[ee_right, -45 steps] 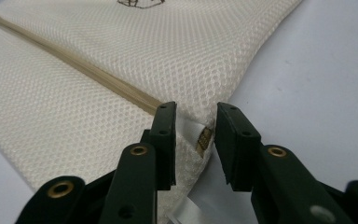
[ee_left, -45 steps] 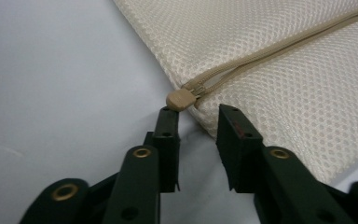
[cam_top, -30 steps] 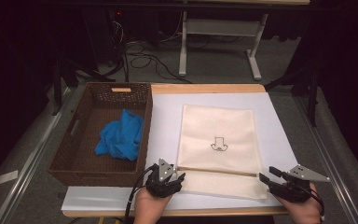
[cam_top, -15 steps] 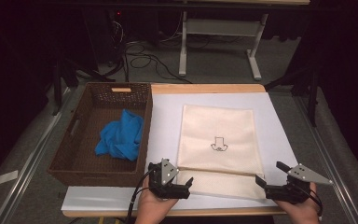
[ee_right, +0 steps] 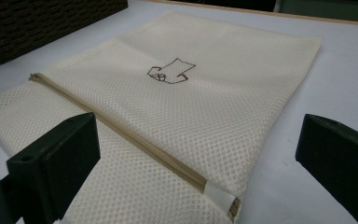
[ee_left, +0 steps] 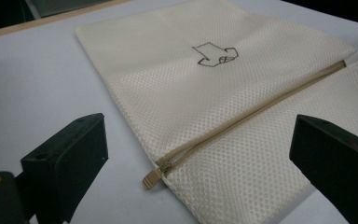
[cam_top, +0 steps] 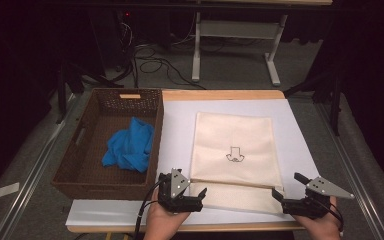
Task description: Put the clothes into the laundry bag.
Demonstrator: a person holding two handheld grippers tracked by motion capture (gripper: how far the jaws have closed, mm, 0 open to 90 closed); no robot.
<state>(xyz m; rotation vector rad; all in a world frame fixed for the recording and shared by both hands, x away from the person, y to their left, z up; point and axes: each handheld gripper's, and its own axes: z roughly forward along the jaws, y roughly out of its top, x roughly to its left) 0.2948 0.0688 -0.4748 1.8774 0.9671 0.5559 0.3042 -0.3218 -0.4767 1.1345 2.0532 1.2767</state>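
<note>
A cream mesh zipper bag (cam_top: pixel 235 145) with a small dark drawing lies flat on the white board (cam_top: pixel 175 125). Its tan zipper (ee_right: pixel 144 144) runs across the near end, with the pull (ee_left: pixel 153 176) at the bag's near-left corner. My left gripper (cam_top: pixel 200 197) sits at that corner, open, jaws either side of the pull (ee_left: pixel 198 135) and not touching it. My right gripper (cam_top: pixel 286 186) is open at the near-right corner, straddling the zipper's end tab (ee_right: pixel 221 198). Both pairs of jaws have just been opening, and nothing is gripped between them.
A dark wicker basket (cam_top: pixel 80 135) stands to the left of the board and holds a crumpled blue cloth (cam_top: pixel 130 145). A wooden table edge (cam_top: pixel 220 94) runs behind the board. Beyond it are cables and a white stand on the floor.
The jaws of both grippers have spread wider at the bag's near corners. Both hands have stayed almost where they were, and the bag has not moved.
</note>
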